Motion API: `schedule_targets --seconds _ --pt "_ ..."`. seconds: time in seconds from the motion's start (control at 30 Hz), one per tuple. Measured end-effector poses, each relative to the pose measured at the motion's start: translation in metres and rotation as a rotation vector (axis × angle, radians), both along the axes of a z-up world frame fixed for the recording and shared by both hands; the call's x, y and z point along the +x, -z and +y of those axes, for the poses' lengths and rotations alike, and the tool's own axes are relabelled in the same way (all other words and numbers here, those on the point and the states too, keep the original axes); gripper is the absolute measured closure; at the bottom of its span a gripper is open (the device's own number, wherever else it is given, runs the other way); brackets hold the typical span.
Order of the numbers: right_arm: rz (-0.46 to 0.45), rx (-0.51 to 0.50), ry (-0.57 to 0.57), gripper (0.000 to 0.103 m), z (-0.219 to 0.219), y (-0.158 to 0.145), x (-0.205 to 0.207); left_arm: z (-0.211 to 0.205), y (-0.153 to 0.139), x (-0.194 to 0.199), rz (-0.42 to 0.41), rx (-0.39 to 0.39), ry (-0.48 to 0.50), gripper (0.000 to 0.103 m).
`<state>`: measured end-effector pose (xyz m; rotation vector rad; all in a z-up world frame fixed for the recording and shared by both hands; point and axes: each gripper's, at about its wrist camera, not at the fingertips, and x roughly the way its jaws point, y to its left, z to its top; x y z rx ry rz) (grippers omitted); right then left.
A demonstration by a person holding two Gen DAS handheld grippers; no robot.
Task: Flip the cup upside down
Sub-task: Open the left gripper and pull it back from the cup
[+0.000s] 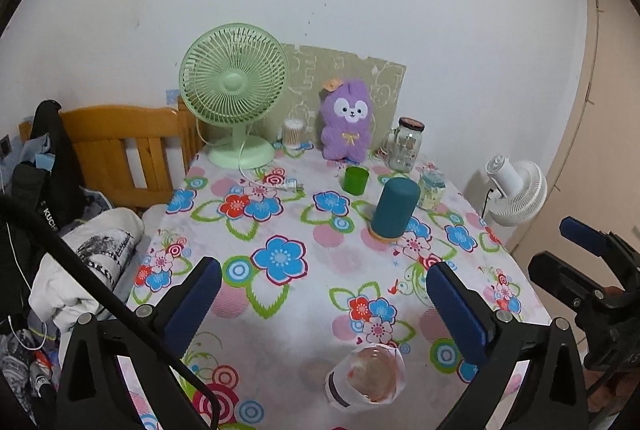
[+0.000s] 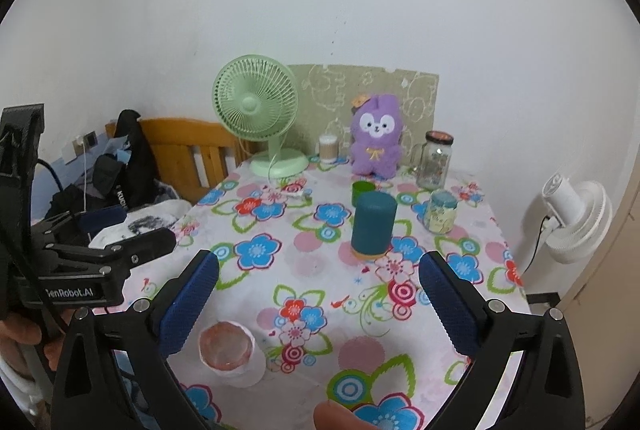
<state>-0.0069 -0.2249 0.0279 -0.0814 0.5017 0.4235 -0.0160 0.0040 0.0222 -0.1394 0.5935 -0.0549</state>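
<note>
The cup [image 1: 366, 378], pale and translucent, stands mouth up near the front edge of the table [image 1: 280, 230], so the flip is not yet done. The left gripper [image 1: 324, 294] hangs above it with jaws spread wide and nothing between them, apparently lined up for a grasp. The right gripper [image 2: 318, 284] is likewise spread and empty, the cup [image 2: 230, 352] low and to its left. A teal cylinder [image 1: 394, 208] stands mid-table, well apart. Along the white wall sit a green fan [image 1: 234, 94], a purple plush [image 1: 348, 124] and a glass jar [image 1: 406, 144]. The floral cloth looks soft, so the rim may seat unevenly.
</note>
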Motion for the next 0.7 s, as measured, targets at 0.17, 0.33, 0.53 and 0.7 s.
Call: schedule_targets --seconds 0.17,0.33,0.53,0.7 --pt "-0.019 -0.006 0.007 0.0 0.001 -0.003 -0.003 -0.003 0.0 -0.001 -0.017 0.005 -0.008 0.0" --pt "-0.031 -0.015 0.007 0.0 0.003 -0.004 -0.005 -0.006 -0.001 -0.001 -0.037 0.016 -0.018 0.0" --pt "-0.035 -0.009 0.004 0.0 0.003 -0.005 -0.004 -0.009 -0.006 -0.004 -0.074 0.039 -0.032 0.0" --pt "-0.034 -0.008 0.002 0.0 0.003 -0.005 -0.004 -0.01 -0.009 -0.004 -0.082 0.046 -0.031 0.0"
